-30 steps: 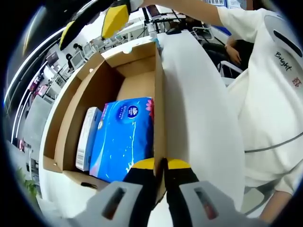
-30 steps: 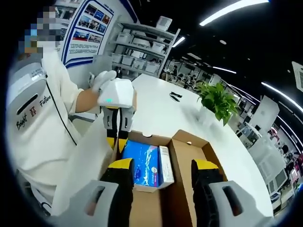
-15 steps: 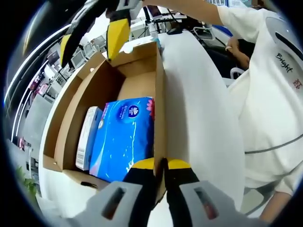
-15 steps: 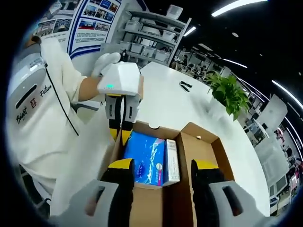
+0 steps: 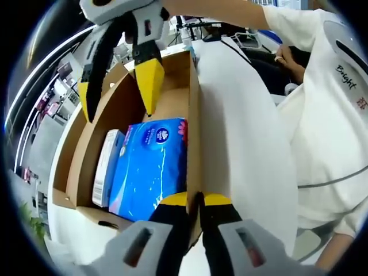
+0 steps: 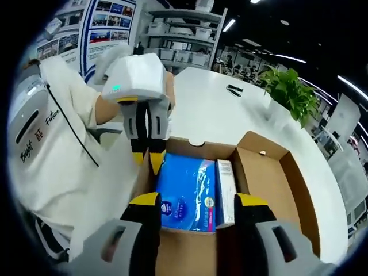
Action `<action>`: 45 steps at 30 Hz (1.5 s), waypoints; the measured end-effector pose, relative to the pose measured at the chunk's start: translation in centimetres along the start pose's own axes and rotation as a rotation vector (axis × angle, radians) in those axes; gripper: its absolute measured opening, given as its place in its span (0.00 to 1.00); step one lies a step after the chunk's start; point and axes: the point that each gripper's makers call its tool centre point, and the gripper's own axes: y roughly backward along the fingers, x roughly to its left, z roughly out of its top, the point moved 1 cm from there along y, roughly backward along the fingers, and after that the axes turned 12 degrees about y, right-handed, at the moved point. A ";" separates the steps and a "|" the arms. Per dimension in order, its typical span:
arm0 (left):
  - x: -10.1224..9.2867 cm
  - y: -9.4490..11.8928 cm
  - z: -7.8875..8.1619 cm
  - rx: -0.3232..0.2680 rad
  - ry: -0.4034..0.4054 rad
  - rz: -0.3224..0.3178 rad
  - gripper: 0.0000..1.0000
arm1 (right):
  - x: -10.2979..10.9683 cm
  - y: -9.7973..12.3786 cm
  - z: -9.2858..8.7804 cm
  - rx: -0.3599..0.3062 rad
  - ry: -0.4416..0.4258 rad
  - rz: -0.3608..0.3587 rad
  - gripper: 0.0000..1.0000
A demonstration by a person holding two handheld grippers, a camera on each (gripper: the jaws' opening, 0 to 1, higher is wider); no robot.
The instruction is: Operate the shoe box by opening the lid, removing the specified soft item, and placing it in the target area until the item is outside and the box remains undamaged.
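Observation:
The cardboard shoe box (image 5: 86,138) (image 6: 287,172) stands open on a white table. Its white lid (image 5: 241,132) is folded out to one side. Inside lie a soft blue tissue pack (image 5: 150,167) (image 6: 187,192) and, beside it, a narrow white carton (image 5: 106,167) (image 6: 225,192). My left gripper (image 5: 194,200) (image 6: 146,158) is shut on the box's side wall, next to the lid. My right gripper (image 6: 197,201) (image 5: 118,92) hangs open over the box's far end, above the blue pack, touching nothing.
A person in white clothing (image 5: 328,115) (image 6: 40,144) stands close by the lid side. On the white table (image 6: 213,115) sit a potted plant (image 6: 290,92) and a small black item (image 6: 234,89). Shelving (image 6: 172,52) lines the back.
My right gripper has come down from above the box's far rim to between its walls, nearer the blue pack. The left gripper keeps its hold on the wall.

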 end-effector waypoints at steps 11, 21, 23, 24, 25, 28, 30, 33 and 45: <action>0.0 -0.1 0.0 0.004 0.004 0.004 0.06 | 0.8 -2.4 -0.6 0.063 0.056 0.069 0.58; 0.0 0.0 0.0 -0.002 0.002 0.002 0.06 | 1.9 -3.4 -0.6 0.054 0.037 0.106 0.57; 0.0 0.0 0.0 0.000 0.002 0.002 0.06 | 2.0 -3.7 -0.9 0.068 0.043 0.111 0.57; 0.0 -0.1 0.0 0.001 0.002 0.001 0.06 | 2.1 -3.8 -1.0 0.072 0.033 0.119 0.57; 0.0 -0.1 0.0 0.001 0.002 0.002 0.06 | 2.2 -4.0 -1.1 0.078 0.021 0.125 0.57; 0.1 0.0 0.0 -0.001 0.001 0.003 0.06 | 2.5 -4.4 -1.5 0.089 0.021 0.137 0.58; 0.1 0.0 0.0 -0.002 0.000 0.004 0.06 | 2.6 -4.6 -1.4 0.078 -0.005 0.147 0.58; 0.1 -0.1 0.0 0.000 0.000 0.002 0.06 | 2.6 -4.8 -1.5 0.084 -0.002 0.152 0.59; 0.0 -0.1 0.0 -0.003 -0.001 0.005 0.06 | 3.0 -5.8 -1.9 0.133 -0.013 0.173 0.66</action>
